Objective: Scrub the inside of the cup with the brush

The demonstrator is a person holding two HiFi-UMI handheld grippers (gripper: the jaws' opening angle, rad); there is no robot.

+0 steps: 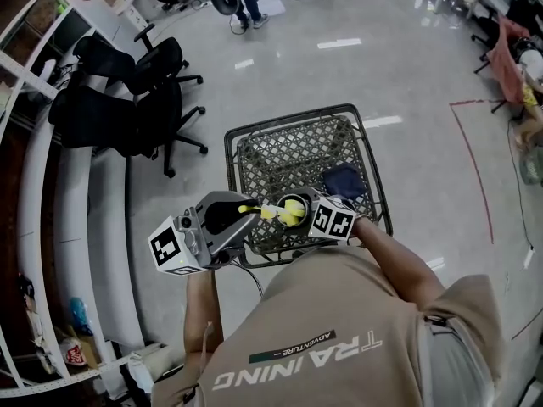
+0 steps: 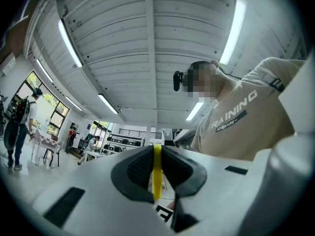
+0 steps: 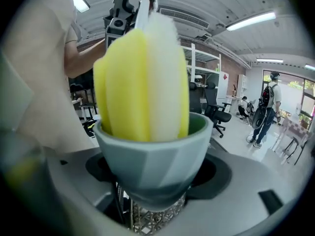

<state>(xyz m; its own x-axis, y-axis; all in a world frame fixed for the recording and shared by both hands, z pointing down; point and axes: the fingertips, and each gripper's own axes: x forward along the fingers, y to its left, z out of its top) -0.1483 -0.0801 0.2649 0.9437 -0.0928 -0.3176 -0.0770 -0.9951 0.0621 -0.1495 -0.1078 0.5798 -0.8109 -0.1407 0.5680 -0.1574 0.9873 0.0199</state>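
Left tool (image 2: pixel 156 175) clamps brush (image 3: pixel 142 77); right tool (image 3: pixel 153 178) clamps cup (image 3: pixel 152 149); mesh cart (image 1: pixel 288 155) beneath, chairs (image 1: pixel 127 91) left.

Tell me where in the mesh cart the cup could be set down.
Bare mesh lies across the far and left parts of the cart, bordered by its rim. A dark blue bundle takes the right side. The near edge is crowded: the right claw holds the cup there, the left claw the brush inside it.

- The cup (image 3: pixel 152 151), lower centre: smooth, matt grey-green, faceted.
- The brush (image 3: pixel 142 77) head: soft yellow and white foam.
- The basket (image 1: pixel 280 155), mid-frame: black metal mesh.
- The floor (image 1: pixel 356 66), upper frame: glossy.
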